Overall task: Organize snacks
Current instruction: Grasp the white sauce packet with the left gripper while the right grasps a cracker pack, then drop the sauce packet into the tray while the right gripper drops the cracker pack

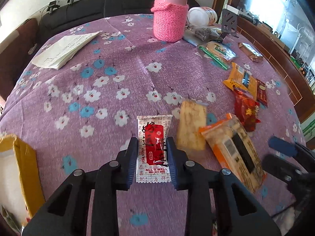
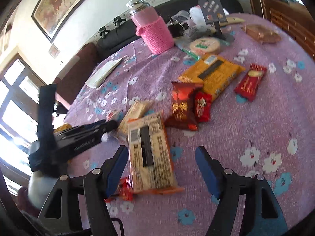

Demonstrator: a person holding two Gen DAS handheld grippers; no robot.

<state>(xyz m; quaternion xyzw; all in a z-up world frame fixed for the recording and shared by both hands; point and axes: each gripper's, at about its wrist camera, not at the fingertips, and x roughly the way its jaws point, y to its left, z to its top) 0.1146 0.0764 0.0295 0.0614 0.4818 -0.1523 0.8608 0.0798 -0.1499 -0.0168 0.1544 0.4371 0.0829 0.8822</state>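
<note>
Sorting looks barely begun: most of the snacks are scattered over the right half of the table [image 1: 110, 63], and only one is in hand. The left claw [image 1: 152, 157] is clamped on a white and red candy packet [image 1: 154, 149], its two pads pressing the packet's long sides while the packet stands up between them above the purple flowered cloth. A yellow box [image 1: 23, 157] sits at the left edge of that view, close beside the claw; it is probably where the snacks are to go, though the pictures do not show what is inside it. Left to gather are a pale cracker pack [image 1: 192, 125], an orange cracker pack [image 2: 150, 155], a dark red bag [image 2: 182, 106], a small red wrapper [image 2: 202, 106], a yellow pack [image 2: 214, 74], a red bar [image 2: 250, 82], a round rice cake pack [image 2: 204, 45] and a brown wrapped bar [image 2: 261, 32] farther back. The right claw [image 2: 161, 169] is spread wide and holds nothing; the orange cracker pack lies on the table between its pads, touching or nearly touching the left pad (motion blur makes contact hard to judge) and well short of the right one. A pink knitted jar [image 1: 170, 17] and a folded paper [image 1: 63, 49] stand apart from the snacks.
</note>
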